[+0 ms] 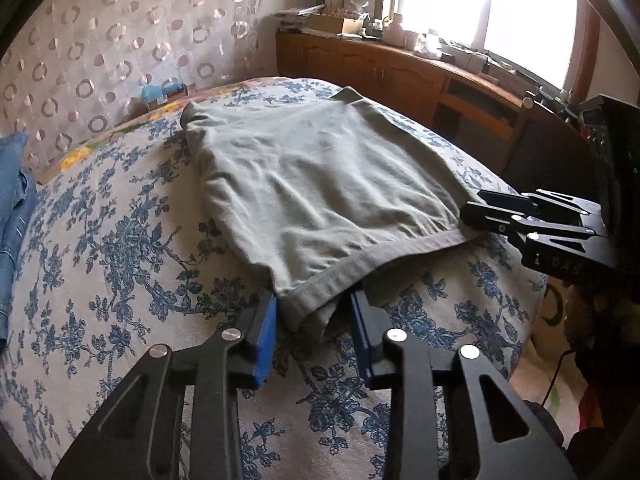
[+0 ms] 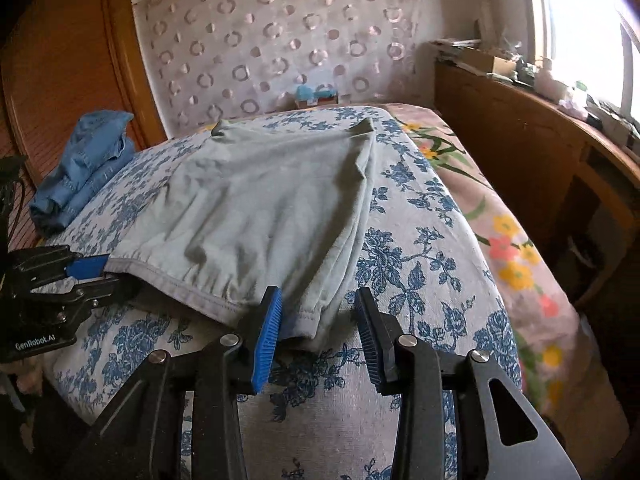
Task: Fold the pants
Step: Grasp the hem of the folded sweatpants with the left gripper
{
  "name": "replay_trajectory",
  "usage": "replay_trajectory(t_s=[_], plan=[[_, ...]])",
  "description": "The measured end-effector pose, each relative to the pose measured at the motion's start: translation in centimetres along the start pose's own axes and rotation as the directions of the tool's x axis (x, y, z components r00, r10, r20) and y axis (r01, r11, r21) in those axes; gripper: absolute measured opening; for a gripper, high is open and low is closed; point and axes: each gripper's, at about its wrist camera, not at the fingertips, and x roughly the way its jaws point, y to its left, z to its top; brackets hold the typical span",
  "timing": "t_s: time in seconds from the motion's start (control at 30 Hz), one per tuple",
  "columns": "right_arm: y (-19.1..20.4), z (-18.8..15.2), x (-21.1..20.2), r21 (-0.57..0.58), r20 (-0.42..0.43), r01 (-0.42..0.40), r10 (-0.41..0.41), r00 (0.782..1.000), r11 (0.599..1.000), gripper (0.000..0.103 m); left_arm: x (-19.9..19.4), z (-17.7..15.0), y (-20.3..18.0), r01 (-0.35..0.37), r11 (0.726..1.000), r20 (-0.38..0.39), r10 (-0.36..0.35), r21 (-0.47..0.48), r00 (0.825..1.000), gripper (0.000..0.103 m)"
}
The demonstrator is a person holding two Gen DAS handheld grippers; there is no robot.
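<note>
1. Bedroom: bed (image 1: 120, 264) under a blue-floral sheet, circle-patterned curtain (image 1: 100, 40) behind it, wooden cabinet (image 1: 380, 72) under a bright window, cluttered on top.
2. Grey pants (image 1: 312, 184) lie folded flat mid-bed, hem edge toward you.
3. Your left tool (image 1: 314, 324): jaws part open, straddling the near-left hem corner; fabric between the pads, not visibly pinched.
4. Your right tool (image 2: 316, 324): jaws part open around the near-right corner; left pad touches cloth, right pad clear.
5. Containers: a cardboard box (image 1: 352, 24) on the cabinet, contents unclear.
6. Blue jeans (image 2: 84, 168) piled at the bed's left edge, well apart from the pants.
</note>
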Motion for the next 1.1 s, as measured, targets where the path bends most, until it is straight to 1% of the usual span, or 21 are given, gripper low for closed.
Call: replay_trajectory(t_s=[0.13,0.23,0.33,0.4,0.57,0.67,0.7,0.77,0.8,0.87,0.93,1.1], plan=[[-0.2,-0.5,-0.2,0.044,0.009,-0.021,0.021,1.000,0.999,0.039,-0.3,-0.2,0.0,-0.029,1.000,-0.001,0.029,-0.007,1.000,0.033],[-0.3,-0.4,-0.7,0.063,0.022,-0.046,0.044,0.999,0.997,0.039,-0.2,-0.5,-0.1,-0.032,0.999,-0.004,0.032,-0.009,0.999,0.033],[-0.2,-0.5,-0.6,0.059,0.020,-0.054,0.053,0.998,0.997,0.039,-0.1,-0.7,0.0,-0.032,0.999,-0.003,0.031,-0.017,0.999,0.034],[0.0,-0.6,-0.1,0.048,-0.001,-0.042,0.042,0.999,0.998,0.039,-0.1,-0.7,0.0,-0.030,0.999,-0.002,0.030,-0.022,1.000,0.034],[0.0,-0.6,0.1,0.031,0.005,-0.042,0.042,0.999,0.999,0.039,-0.1,-0.8,0.0,-0.030,0.999,0.009,0.030,-0.024,1.000,0.033],[0.1,-0.8,0.2,0.012,0.019,-0.047,0.046,0.999,0.999,0.039,-0.2,-0.9,-0.3,-0.030,0.999,0.009,0.030,-0.015,0.999,0.029],[0.2,-0.9,0.2,0.010,0.023,-0.044,0.044,0.999,0.999,0.038,-0.2,-0.8,-0.4,-0.035,0.999,0.011,0.035,-0.008,0.999,0.027],[0.1,-1.0,0.2,0.023,0.026,-0.059,0.059,0.998,0.998,0.030,-0.2,-0.8,-0.4,-0.038,0.999,0.015,0.038,-0.011,0.999,0.022],[0.1,-1.0,0.3,0.030,0.022,-0.067,0.067,0.998,0.997,0.022,-0.3,-0.7,-0.3,-0.038,0.999,0.019,0.038,-0.017,0.999,0.019],[-0.2,-0.9,0.4,0.056,0.015,-0.100,0.100,0.995,0.993,0.013,-0.5,-0.7,-0.2,-0.035,0.999,0.024,0.035,-0.023,0.999,0.017],[-0.5,-0.9,0.5,0.083,0.013,-0.133,0.133,0.991,0.988,0.010,-0.8,-0.8,-0.1,-0.034,0.999,0.033,0.035,-0.024,0.999,0.014],[-0.5,-1.4,-0.4,0.097,0.039,-0.187,0.184,0.982,0.978,0.009,-3.0,-0.8,-0.2,-0.042,0.999,0.089,0.045,-0.032,0.995,0.011]])
